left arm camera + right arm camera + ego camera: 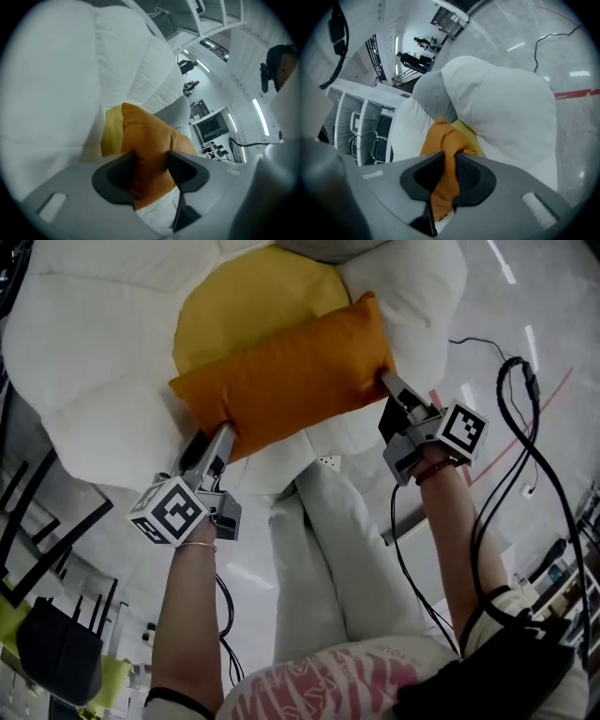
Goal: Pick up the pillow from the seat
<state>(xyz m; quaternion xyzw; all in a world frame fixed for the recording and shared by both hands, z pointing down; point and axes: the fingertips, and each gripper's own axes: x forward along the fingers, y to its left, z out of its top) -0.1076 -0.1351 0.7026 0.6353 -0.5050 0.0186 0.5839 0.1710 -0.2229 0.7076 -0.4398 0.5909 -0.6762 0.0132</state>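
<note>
Pillow: the orange pillow (pixel 281 381) lies slantwise across the near edge of the seat's yellow middle, with its long sides reaching onto the white padding on either side.
Seat: the seat (pixel 84 362) is a big white padded one made of rounded lobes around a yellow centre patch (pixel 244 301). The pillow covers the near part of that patch.
My left gripper: the left gripper (pixel 214 451) has the pillow's left end between its jaws. In the left gripper view (pixel 151 171) the thick orange bulk fills the gap, and both dark pads press into it with the cloth dented at each side. The jaws stand fairly wide on this fat end.
My right gripper: the right gripper (pixel 386 382) is at the pillow's right end, by the seat's right-hand lobe. In the right gripper view (pixel 450 176) its jaws are nearly together, pinching a thin fold of the orange cloth that bunches up above the pads.
Lift: I cannot tell whether the pillow rests on the seat or hangs just clear of it.
Marker cubes: the cube on my left gripper (pixel 169 512) sits low near the seat's near edge, and the cube on my right (pixel 464 430) is out past the seat's right edge.
Cables: black cables (pixel 525 456) trail over the pale floor to the right of the seat.
</note>
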